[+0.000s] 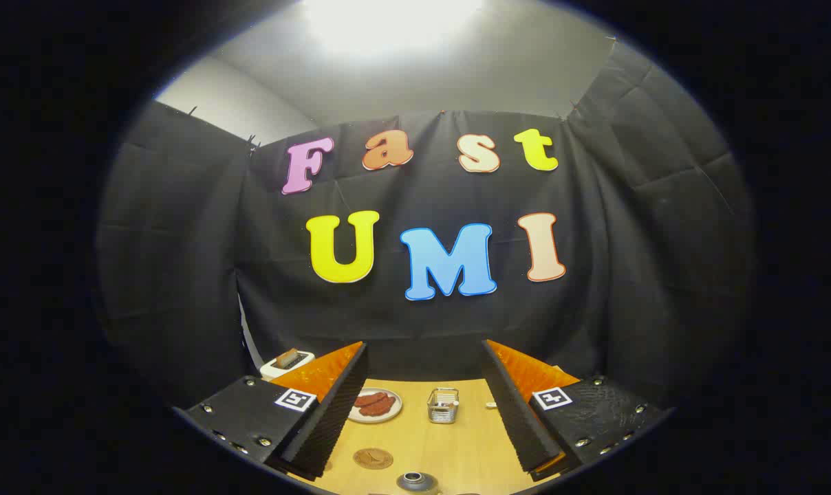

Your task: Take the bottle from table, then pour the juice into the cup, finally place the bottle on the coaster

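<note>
Your gripper (426, 405) is held above the table (457, 447), and its two fingers (333, 405) are spread wide apart with nothing between them. It is holding nothing at all.

Look down between the fingers, at the near end of the table. You see a round grey top (416, 480) with a dark hole in the middle. That looks like the top of the bottle seen from above, but you can't be sure, since so little of it shows. It sits low between the two fingers and touches neither one.

Just beyond that top and a little toward the left finger lies the coaster (373, 458). It is a flat brown disc on the wood, and nothing stands on it. It is near the grey top but apart from it.

Farther along the table, close to the inner side of the left finger, you see a plate (375, 405) with reddish-brown pieces of food on it. Beside the plate, about midway between the fingers, stands a small wire basket (443, 405) with little things inside that are too small to tell.

Beyond the left finger, at the far edge by the black cloth wall, is a white toaster (286, 363) with a brown slice sticking up out of it.
</note>
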Demonstrator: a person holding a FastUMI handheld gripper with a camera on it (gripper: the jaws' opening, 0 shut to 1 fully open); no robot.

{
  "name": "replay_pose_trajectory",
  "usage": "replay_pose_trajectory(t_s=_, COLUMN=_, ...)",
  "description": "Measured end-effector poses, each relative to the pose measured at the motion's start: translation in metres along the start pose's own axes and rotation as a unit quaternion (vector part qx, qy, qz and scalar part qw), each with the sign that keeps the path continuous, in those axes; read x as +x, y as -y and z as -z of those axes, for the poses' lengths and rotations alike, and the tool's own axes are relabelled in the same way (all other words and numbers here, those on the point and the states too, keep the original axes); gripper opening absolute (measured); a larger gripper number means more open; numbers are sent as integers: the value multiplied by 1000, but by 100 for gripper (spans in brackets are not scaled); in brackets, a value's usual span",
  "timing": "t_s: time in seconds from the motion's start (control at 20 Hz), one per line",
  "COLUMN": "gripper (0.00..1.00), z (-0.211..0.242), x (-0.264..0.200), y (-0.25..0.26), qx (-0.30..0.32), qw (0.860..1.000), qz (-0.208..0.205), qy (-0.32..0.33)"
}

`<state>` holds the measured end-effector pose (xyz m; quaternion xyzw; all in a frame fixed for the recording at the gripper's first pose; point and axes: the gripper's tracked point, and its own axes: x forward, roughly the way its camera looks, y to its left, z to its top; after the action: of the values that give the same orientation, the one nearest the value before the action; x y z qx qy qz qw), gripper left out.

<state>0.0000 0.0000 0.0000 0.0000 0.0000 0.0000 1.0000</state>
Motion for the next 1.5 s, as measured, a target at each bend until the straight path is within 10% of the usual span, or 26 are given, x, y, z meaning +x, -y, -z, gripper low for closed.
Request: replay_pose_trajectory(t_s=1.5, gripper=99, z=204, x=-21, y=-15, qx=41, qw=999, qz=-24, qy=-6)
